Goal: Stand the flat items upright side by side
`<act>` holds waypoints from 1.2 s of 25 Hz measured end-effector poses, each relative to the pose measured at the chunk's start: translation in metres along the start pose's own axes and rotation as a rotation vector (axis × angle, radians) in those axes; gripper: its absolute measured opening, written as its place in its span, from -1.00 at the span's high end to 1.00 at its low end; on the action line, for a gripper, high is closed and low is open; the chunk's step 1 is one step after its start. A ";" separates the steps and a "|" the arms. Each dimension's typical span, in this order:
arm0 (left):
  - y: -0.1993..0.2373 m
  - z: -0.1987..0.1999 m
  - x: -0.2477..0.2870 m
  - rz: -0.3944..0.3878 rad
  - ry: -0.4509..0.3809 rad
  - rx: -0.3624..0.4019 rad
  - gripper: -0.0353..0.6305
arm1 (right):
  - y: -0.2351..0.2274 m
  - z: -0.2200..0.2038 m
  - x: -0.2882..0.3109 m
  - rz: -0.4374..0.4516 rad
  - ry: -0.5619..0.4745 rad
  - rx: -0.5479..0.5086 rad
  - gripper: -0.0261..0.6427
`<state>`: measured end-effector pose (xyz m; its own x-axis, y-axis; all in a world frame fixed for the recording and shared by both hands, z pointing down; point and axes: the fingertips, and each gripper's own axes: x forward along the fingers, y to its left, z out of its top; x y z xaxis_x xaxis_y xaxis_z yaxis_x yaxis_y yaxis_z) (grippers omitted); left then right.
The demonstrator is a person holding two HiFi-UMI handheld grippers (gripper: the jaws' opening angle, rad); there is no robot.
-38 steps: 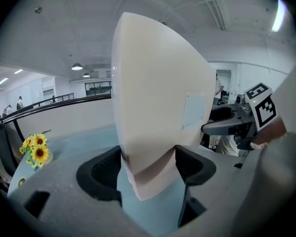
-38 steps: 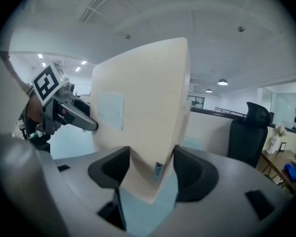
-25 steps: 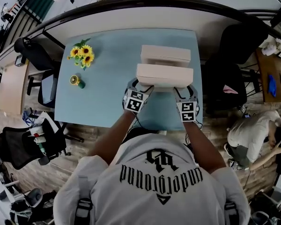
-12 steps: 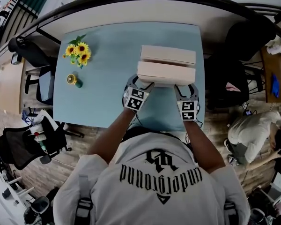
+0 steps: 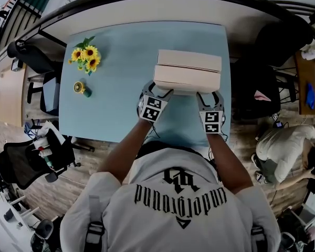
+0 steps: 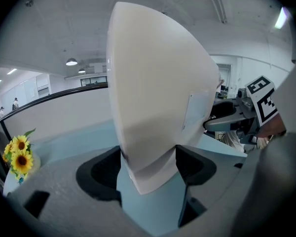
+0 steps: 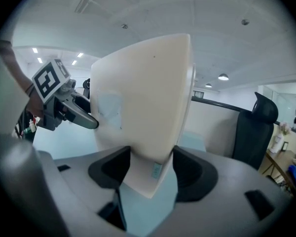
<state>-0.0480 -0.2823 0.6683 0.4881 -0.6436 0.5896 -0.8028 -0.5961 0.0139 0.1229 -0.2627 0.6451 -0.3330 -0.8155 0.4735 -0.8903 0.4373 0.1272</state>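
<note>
Two flat cream boxes are on the right half of the light blue table (image 5: 121, 62). The far box (image 5: 189, 60) stands on its long edge. The near box (image 5: 188, 79) sits right in front of it and parallel to it, and I hold it at both ends. My left gripper (image 5: 160, 94) is shut on its left end, its pads pressing both faces of the box (image 6: 153, 93). My right gripper (image 5: 207, 96) is shut on the right end of the box (image 7: 143, 107). Whether the held box's bottom edge touches the table is hidden.
A bunch of sunflowers (image 5: 84, 58) and a small yellow and green object (image 5: 82, 88) lie at the table's left. The table's right edge runs close to the boxes. Black chairs (image 5: 268, 83) stand to the right, and a person (image 5: 283, 146) crouches on the floor there.
Both grippers have carried the near box a little away from me and downward. The gap to the far box has narrowed. Neither grip has changed.
</note>
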 end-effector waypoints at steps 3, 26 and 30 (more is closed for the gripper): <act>0.000 -0.001 0.000 -0.005 -0.004 -0.004 -0.19 | 0.000 -0.001 0.000 0.008 0.002 0.008 0.09; -0.007 0.020 -0.050 0.028 -0.137 -0.021 -0.27 | -0.004 0.015 -0.051 0.029 -0.084 0.024 0.03; -0.019 0.028 -0.078 0.048 -0.192 -0.036 -0.24 | 0.004 0.028 -0.079 0.040 -0.131 0.012 0.09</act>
<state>-0.0615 -0.2342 0.5993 0.5028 -0.7526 0.4251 -0.8367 -0.5473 0.0205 0.1367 -0.2073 0.5834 -0.4054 -0.8401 0.3604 -0.8787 0.4668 0.0997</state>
